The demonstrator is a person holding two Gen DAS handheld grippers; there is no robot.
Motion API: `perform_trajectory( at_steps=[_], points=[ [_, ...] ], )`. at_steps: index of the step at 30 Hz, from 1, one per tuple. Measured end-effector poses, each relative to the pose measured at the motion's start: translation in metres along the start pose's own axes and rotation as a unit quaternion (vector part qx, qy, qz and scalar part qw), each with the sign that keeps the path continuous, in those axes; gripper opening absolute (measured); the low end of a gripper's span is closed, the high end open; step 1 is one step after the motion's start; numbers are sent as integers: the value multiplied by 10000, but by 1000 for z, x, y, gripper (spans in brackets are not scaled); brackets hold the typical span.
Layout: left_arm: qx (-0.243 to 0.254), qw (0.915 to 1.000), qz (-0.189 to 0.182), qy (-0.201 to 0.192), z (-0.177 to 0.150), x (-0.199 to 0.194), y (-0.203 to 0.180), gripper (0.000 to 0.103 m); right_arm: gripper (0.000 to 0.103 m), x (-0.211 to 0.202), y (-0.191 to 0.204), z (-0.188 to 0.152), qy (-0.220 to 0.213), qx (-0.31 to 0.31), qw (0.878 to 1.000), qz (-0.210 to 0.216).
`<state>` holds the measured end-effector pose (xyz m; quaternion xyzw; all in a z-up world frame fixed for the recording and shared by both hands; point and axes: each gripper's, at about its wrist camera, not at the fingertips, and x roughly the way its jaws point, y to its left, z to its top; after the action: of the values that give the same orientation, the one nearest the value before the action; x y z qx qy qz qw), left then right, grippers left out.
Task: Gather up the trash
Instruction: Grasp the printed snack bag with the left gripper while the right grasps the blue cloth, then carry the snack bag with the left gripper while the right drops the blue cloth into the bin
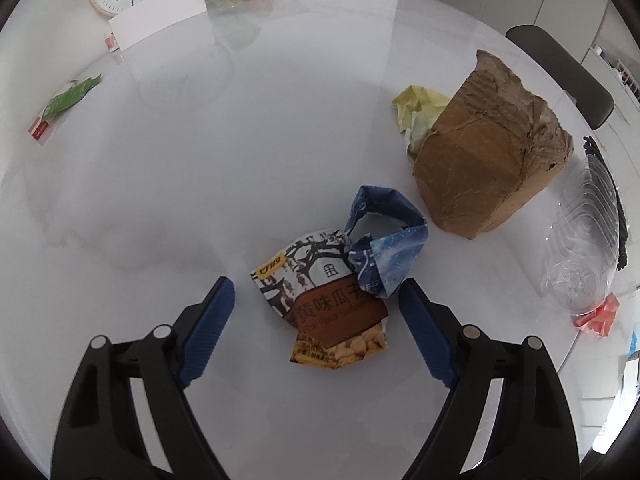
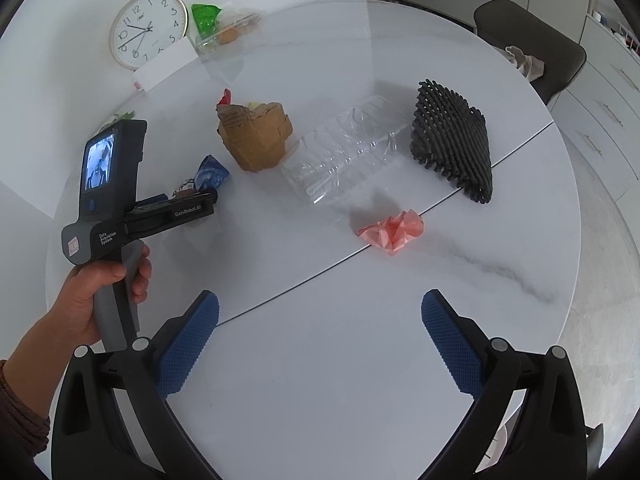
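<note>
Left wrist view: round white tabletop point(image 1: 160, 184), littered. Toward its right edge, a crumpled brown paper bag point(image 1: 488, 152) standing with a yellow wad point(image 1: 416, 114) tucked behind it; nearer the rim, a clear crushed bottle point(image 1: 580, 240) and a black mesh piece point(image 2: 454, 140). Closest in, a snack packet point(image 1: 332, 304) twisted with blue wrapping, lying flat between the spread fingers of the left gripper point(image 1: 316, 312), jaws wide, nothing held, neither pad touching. By the near right edge, a pink paper ball point(image 2: 394, 230). At the left edge, a small green wrapper point(image 1: 64, 106).

Right wrist view: right gripper point(image 2: 320, 336) also wide open and empty, hovering over bare tabletop, well apart from the pink ball.

Likely risks: packet lying flat and slick, so pads closing too high could skate it forward or pinch only the blue twist, letting the rest dangle and drop. Bottle light and round, apt to roll toward the rim if nudged. Bag possibly tipping if bumped.
</note>
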<state>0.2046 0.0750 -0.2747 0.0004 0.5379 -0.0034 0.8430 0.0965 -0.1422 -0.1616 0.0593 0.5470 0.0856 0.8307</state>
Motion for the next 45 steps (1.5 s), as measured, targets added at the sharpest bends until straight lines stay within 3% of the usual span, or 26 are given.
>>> perform_trajectory(
  at_steps=[6,7,10,18,24,30,33,35,37,45],
  points=[
    [64,9999,-129,-73,3,-5,9,42,101,5,12,12,-85,-157,9998,68],
    [32,9998,-204,-72,3,-7,12,41,101,7,15,14,-92,-207,9997,75],
    [-119,9987,-488,-43,3,-7,26,40,101,19,31,25,-114,-386,9991,140],
    [-287,9980,-551,-132,-5,-26,65,40,101,67,77,54,-77,-613,9964,584],
    [-188,9990,-351,-222,-22,-65,92,40,85,120,114,84,2,-479,9960,754],
    [-372,9986,-363,-52,-35,-81,120,40,74,156,135,107,101,-472,9981,386],
    [-361,9988,-320,9,-38,-82,126,40,60,171,140,116,208,-573,9979,222],
    [-322,9990,-311,11,-39,-85,130,40,45,174,143,119,199,-691,9974,80],
    [-268,9992,-293,4,-41,-87,130,40,41,173,143,119,211,-747,9970,-33],
    [0,9995,-298,-69,-41,-103,119,40,39,135,125,96,181,-515,9981,281]
  ],
)
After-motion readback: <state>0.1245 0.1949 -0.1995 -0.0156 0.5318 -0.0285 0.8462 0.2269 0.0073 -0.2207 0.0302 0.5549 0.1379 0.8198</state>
